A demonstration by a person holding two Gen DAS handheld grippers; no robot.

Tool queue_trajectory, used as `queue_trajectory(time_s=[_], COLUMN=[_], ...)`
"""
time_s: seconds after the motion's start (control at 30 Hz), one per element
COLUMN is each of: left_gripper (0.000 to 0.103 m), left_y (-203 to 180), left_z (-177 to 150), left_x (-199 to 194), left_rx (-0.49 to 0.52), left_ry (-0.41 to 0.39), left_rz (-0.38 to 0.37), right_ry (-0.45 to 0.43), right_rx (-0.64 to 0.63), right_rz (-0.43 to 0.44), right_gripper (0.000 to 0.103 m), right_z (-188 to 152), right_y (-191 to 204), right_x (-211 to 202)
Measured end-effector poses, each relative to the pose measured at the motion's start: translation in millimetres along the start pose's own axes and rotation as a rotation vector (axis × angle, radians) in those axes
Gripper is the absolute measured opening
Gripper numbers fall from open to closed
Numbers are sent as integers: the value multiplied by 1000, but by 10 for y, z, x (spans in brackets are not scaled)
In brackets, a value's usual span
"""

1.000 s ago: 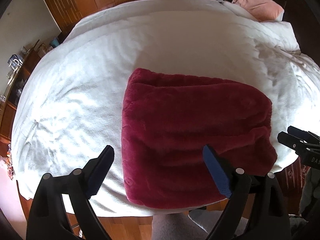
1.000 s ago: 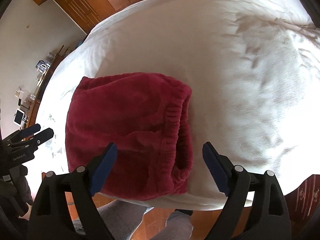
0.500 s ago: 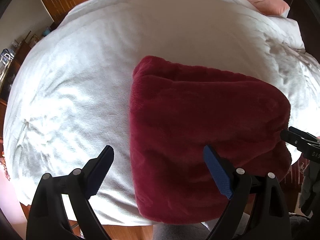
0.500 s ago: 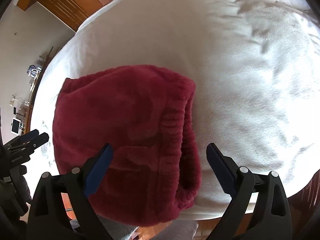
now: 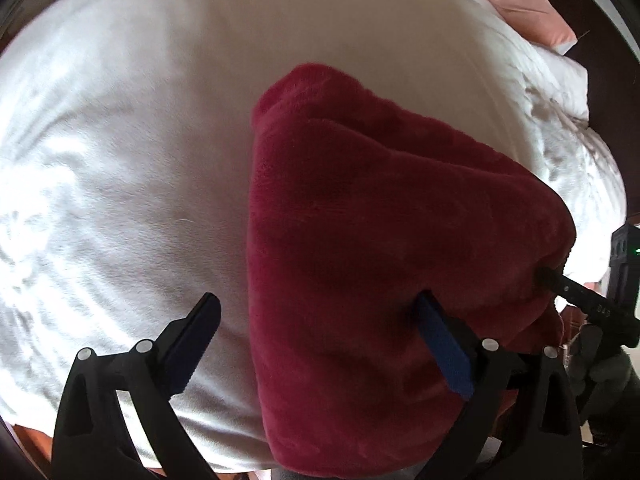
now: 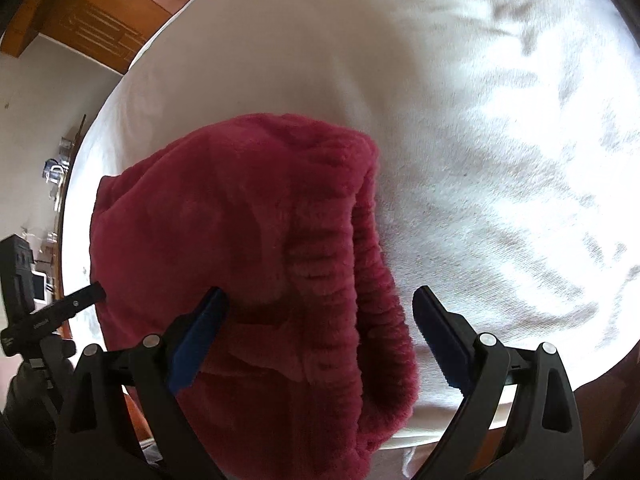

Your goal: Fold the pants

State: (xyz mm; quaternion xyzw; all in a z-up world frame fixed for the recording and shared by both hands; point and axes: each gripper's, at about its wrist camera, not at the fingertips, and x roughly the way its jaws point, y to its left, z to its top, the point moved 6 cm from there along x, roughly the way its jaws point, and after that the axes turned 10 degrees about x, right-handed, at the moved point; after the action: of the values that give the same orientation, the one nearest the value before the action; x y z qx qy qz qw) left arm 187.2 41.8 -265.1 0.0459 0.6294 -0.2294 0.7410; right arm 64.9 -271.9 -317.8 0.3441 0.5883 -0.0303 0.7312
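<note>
Dark red fleece pants (image 5: 380,200) lie folded into a thick rectangle on the white bed (image 5: 120,140), close to its near edge. My left gripper (image 5: 316,312) points steeply down over their left edge; its jaws are opening, one finger over the sheet and the other over the fabric, neither pad pressing. My right gripper (image 6: 320,304) stands open astride the ribbed waistband (image 6: 372,272) at the right end of the pants (image 6: 240,208). From either wrist view, the other gripper shows at the far side of the pants.
A pink pillow (image 5: 524,4) lies at the far right corner of the bed. Wooden cabinets (image 6: 92,28) and a cluttered shelf (image 6: 56,168) stand beyond the bed's left side. Wide white sheet (image 6: 500,160) stretches past the pants.
Both grippers have sunk toward the pants and tipped further down, so the fabric fills more of each view. The left one now straddles the left edge.
</note>
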Motion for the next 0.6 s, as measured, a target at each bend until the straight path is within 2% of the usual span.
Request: queue_trajectory(time_s=[0.27,0.47,0.6], left_gripper=[98,98,98], left_y=[177,218,268], left_z=[-2,-17,-48], left_x=[288,462,516], left_rx=[-89,-137,-150], left_ry=[54,84,98], left_rz=[-191,-290,-330], right_ry=[57,109,134], right_rx=[48,96,124], right_rz=[54,99,129], right_gripper=[95,95,95], right_z=[-50,-40,-39], right_y=[-83,-154,-168], right_x=[139,260,349])
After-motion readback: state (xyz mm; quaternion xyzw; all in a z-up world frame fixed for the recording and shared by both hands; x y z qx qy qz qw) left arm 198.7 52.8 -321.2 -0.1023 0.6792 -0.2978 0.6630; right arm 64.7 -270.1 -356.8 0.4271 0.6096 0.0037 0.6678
